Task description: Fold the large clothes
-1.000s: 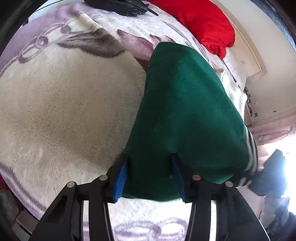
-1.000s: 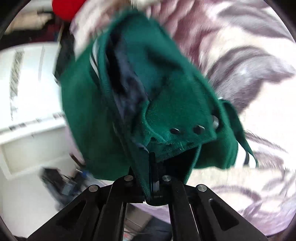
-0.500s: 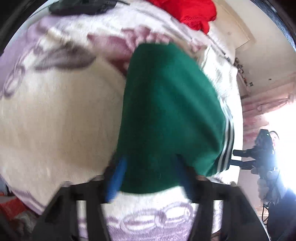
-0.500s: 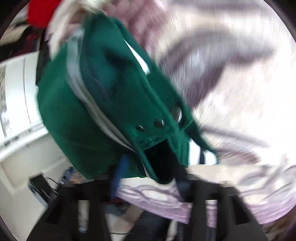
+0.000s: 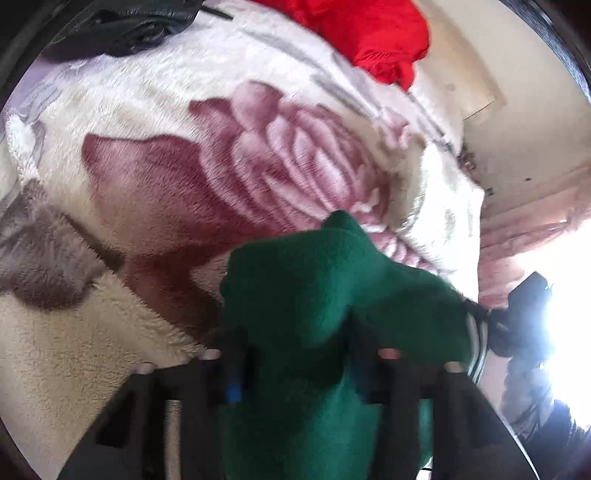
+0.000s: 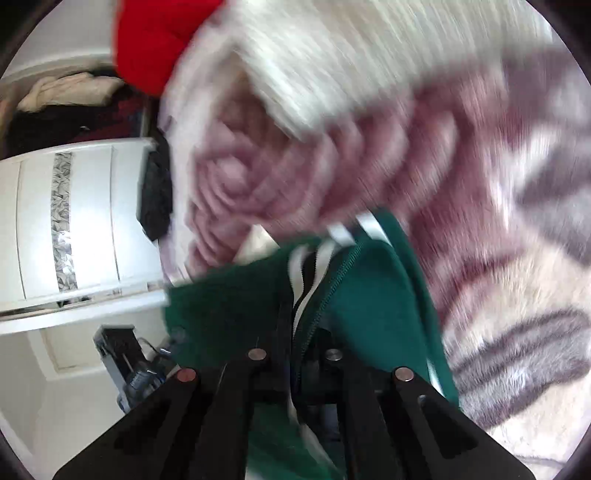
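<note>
A green fleece jacket point(image 5: 325, 302) with white stripes and a zipper hangs bunched over my left gripper point(image 5: 299, 365). Its fingers stand apart with a thick fold of the green cloth between them, and the cloth hides the fingertips. In the right wrist view the same jacket point(image 6: 365, 288) drapes over my right gripper point(image 6: 295, 350), whose fingers are shut on the zipper edge near the striped hem. Both grippers hold the jacket above the bed blanket point(image 5: 155, 206). Both views are blurred by motion.
The cream and mauve rose-patterned blanket point(image 6: 480, 155) covers the bed. A red garment point(image 5: 373, 40) and a dark garment point(image 5: 122, 29) lie at the far end. A white wardrobe point(image 6: 70, 229) stands beside the bed. A bright window point(image 5: 565, 295) is at right.
The jacket was spread long in front of my left gripper; now it is bunched close over both grippers. Both grippers have swung across the bed, and more blanket shows.
</note>
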A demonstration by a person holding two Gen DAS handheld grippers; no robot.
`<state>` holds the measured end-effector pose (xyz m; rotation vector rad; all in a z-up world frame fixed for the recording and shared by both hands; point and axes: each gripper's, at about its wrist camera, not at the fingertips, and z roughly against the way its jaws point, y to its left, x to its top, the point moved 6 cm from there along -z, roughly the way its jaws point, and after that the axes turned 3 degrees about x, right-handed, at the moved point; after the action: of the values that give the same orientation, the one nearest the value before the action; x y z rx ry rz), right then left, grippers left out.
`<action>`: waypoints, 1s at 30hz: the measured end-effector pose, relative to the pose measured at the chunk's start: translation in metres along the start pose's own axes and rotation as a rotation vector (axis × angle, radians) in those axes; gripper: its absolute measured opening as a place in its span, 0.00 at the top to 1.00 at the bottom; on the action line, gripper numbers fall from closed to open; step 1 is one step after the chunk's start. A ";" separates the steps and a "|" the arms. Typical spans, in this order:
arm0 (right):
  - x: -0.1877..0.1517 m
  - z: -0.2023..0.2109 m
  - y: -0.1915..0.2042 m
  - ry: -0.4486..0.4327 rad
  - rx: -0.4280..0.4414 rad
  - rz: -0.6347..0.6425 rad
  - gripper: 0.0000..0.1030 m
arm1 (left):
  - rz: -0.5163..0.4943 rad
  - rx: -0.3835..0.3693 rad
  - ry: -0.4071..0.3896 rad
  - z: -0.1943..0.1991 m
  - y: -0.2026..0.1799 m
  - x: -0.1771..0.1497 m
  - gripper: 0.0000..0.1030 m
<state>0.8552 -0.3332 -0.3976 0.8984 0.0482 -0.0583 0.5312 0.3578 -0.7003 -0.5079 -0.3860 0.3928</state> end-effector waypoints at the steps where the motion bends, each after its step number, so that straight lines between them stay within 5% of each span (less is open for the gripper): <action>1: 0.008 0.012 0.010 -0.042 -0.005 0.010 0.98 | 0.045 -0.050 -0.002 -0.002 0.005 -0.002 0.67; 4: 0.029 0.015 -0.015 -0.078 -0.115 -0.056 0.98 | 0.206 -0.143 0.050 -0.019 0.029 -0.003 0.63; 8: 0.018 -0.023 -0.053 0.239 -0.291 -0.121 0.90 | 0.198 -0.125 0.087 0.003 0.024 -0.002 0.47; 10: 0.023 -0.009 -0.036 0.269 -0.365 -0.036 0.71 | 0.193 -0.114 0.061 0.026 0.024 -0.006 0.42; 12: 0.035 0.019 -0.003 0.228 -0.465 0.102 0.27 | 0.211 -0.118 0.020 0.043 0.028 -0.010 0.38; 13: 0.042 0.030 0.021 0.183 -0.490 0.200 0.24 | 0.225 -0.138 -0.004 0.050 0.030 -0.014 0.38; 15: 0.045 0.023 0.072 0.186 -0.477 0.423 0.23 | 0.251 -0.126 -0.030 0.054 0.036 -0.019 0.38; 19: 0.009 -0.082 0.154 0.475 -0.419 0.810 0.23 | 0.283 -0.085 -0.069 0.053 0.050 -0.033 0.38; 22: -0.037 -0.165 0.181 0.666 -0.370 0.985 0.24 | 0.296 -0.069 -0.075 0.046 0.057 -0.038 0.38; 23: -0.057 -0.187 0.185 0.720 -0.363 1.058 0.31 | 0.292 -0.073 -0.078 0.045 0.057 -0.039 0.38; 24: -0.071 -0.204 0.187 0.759 -0.357 1.139 0.56 | 0.286 -0.067 -0.082 0.044 0.059 -0.039 0.38; 25: -0.089 -0.217 0.188 0.808 -0.361 1.247 0.62 | 0.287 -0.063 -0.082 0.043 0.060 -0.040 0.38; 27: -0.103 -0.230 0.187 0.908 -0.334 1.192 0.76 | 0.289 -0.091 -0.087 0.041 0.061 -0.039 0.38; 30: -0.083 -0.229 0.187 0.982 -0.170 0.716 0.79 | 0.290 -0.120 -0.097 0.044 0.060 -0.036 0.38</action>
<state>0.7817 -0.0349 -0.3884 0.6590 0.6297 1.0442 0.4650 0.4071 -0.7060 -0.6663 -0.4331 0.6788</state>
